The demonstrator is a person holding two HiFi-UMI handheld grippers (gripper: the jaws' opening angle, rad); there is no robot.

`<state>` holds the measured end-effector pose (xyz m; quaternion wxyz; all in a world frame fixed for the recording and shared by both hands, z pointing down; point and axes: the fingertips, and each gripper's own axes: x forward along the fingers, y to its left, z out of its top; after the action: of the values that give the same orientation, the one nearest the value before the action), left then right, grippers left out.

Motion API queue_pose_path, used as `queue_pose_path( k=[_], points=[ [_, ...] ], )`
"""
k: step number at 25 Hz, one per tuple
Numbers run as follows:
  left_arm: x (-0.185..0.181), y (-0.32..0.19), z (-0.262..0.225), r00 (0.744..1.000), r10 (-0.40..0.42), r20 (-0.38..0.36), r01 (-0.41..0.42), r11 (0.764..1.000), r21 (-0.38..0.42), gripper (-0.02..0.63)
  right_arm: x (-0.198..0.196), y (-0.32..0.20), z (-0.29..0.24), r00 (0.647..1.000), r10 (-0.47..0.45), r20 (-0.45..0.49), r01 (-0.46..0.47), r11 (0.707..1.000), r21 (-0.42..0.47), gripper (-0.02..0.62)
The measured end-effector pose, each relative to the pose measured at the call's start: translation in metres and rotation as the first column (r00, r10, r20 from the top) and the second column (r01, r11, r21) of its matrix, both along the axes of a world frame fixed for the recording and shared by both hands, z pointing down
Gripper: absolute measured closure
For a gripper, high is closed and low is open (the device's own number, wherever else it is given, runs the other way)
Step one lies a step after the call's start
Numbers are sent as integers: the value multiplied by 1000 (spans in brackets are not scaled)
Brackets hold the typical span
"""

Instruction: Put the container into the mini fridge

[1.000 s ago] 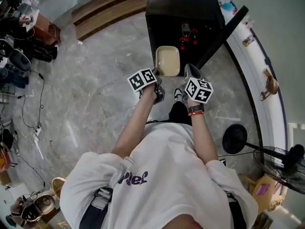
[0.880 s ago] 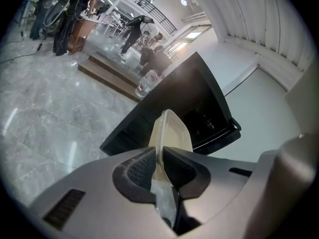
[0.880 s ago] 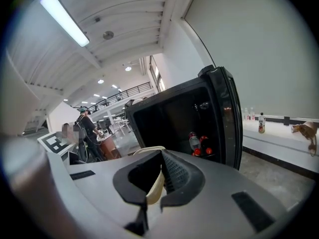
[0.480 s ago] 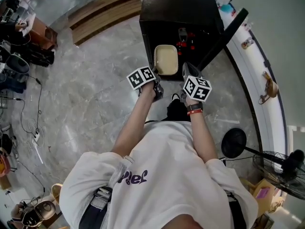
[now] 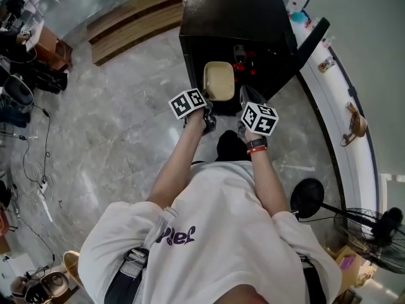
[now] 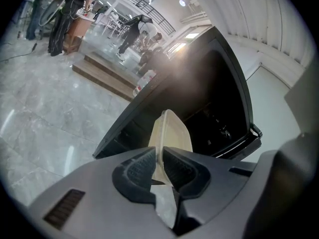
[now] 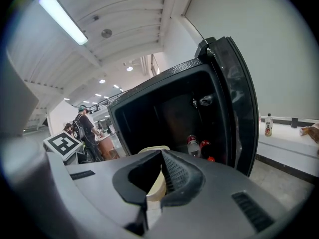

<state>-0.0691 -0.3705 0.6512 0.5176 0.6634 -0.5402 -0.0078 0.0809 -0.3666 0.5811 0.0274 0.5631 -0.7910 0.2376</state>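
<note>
A cream, lidded container (image 5: 219, 81) hangs level in front of the open black mini fridge (image 5: 234, 18), held from both sides. My left gripper (image 5: 207, 101) is shut on its left rim; in the left gripper view the pads pinch the thin edge of the container (image 6: 172, 133). My right gripper (image 5: 242, 97) is shut on the right rim, and cream plastic shows between its pads (image 7: 155, 188). The fridge door (image 5: 308, 40) stands swung open to the right. Red-capped bottles (image 7: 193, 146) stand inside the dark fridge cavity (image 7: 164, 113).
A white ledge (image 5: 342, 87) runs along the right wall, with a bottle (image 7: 269, 125) on it. A fan base (image 5: 308, 198) and a floor fan (image 5: 380, 233) stand at the lower right. Wooden steps (image 5: 133, 18) lie to the fridge's left. People stand far behind.
Both grippers have carried the container forward, closer to the fridge opening. The fridge now sits nearer and larger in the head view. The grip on both rims is unchanged.
</note>
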Motion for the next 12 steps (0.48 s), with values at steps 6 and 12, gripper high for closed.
queue_pose_path(
  k=[6, 12],
  points=[
    [6, -23, 18, 1000, -5, 12, 5, 1000, 0, 548, 5, -20, 11, 1000, -7, -8, 7, 1000, 11, 580],
    [16, -49, 29, 1000, -10, 18, 10, 1000, 5, 548, 15, -43, 17, 1000, -6, -13, 6, 1000, 23, 580]
  ],
)
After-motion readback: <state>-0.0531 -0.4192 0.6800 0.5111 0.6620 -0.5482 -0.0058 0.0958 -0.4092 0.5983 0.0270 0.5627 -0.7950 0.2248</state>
